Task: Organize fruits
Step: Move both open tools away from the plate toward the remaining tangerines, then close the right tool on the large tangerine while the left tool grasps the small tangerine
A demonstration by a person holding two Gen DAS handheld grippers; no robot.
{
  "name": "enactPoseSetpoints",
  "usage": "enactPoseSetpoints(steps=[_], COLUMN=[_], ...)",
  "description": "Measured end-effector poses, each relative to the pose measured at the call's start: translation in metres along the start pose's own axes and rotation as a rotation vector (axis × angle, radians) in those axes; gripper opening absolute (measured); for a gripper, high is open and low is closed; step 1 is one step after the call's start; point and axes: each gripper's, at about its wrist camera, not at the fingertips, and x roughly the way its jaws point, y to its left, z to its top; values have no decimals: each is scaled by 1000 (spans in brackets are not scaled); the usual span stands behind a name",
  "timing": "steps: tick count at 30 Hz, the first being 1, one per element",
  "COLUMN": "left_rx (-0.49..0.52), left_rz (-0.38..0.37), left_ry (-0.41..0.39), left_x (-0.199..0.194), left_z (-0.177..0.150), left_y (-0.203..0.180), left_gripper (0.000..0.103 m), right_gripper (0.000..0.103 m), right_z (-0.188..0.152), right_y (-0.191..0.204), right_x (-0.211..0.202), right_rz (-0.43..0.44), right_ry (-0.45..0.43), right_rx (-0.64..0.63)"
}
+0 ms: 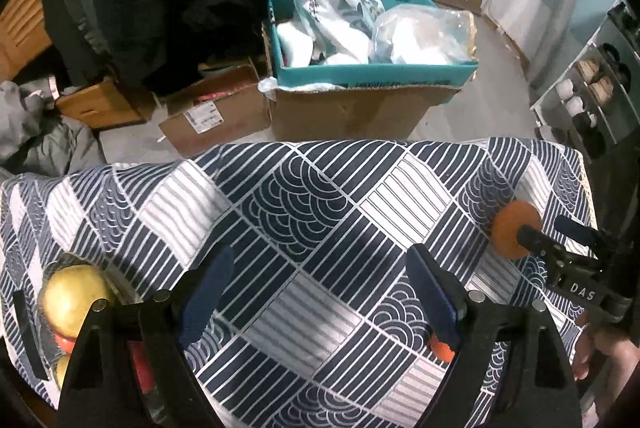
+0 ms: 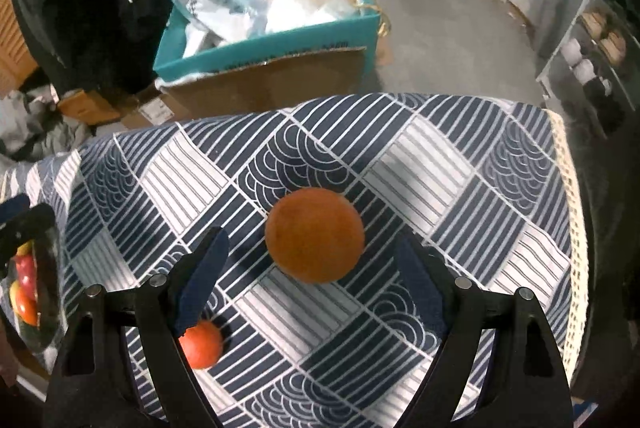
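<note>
So right now I've got the right gripper (image 2: 308, 264) lined up on the big orange (image 2: 315, 234), fingers spread wide with nothing between the pads yet; the fruit sits on the patterned tablecloth (image 2: 400, 168) just ahead of the fingertips, roughly centred in the gap. From the left wrist cam I can see the same orange (image 1: 514, 224) off on the right side of the table with the right gripper's tips on either side of it, though I can't tell if either pad is actually touching. There's also a smaller orange-red fruit (image 2: 202, 344) sitting close under my right gripper's left finger, so I'd call this the approach-to-pick step for the big one, not the little one. The left gripper (image 1: 320, 292) is wide open too, holding nothing, just hanging over the cloth. The clear fruit container (image 1: 52, 312) with a yellow apple (image 1: 74, 302) and some red stuff in it is at the far left edge, which I'm guessing is where things go. Next move, I reckon: ease forward a bit so the pads bracket the widest part, then close gently, since a round fruit could roll off if pinched off-centre.
</note>
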Motion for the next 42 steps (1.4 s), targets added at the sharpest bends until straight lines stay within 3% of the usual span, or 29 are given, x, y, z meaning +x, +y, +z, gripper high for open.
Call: enactPoseSetpoints(steps=[8,15,28,42], left_rx=[2,26,43,127], left_rz=[-9,-20,-66,-125], left_ry=[40,53,46,82], left_x=[27,33,16,12], left_z=[3,0,-16,-62], left_y=[-7,-16,-29,-70], left_gripper=[89,89,89,89], right_gripper=[84,68,65,65], right_z=[0,-3,-29,-75], right_y=[-5,-7,-5,-6], right_x=[30,46,17,-23], right_rz=[-14,-4,-19,-13], right_ry=[49,84,30,-1], right_rx=[11,11,33,69])
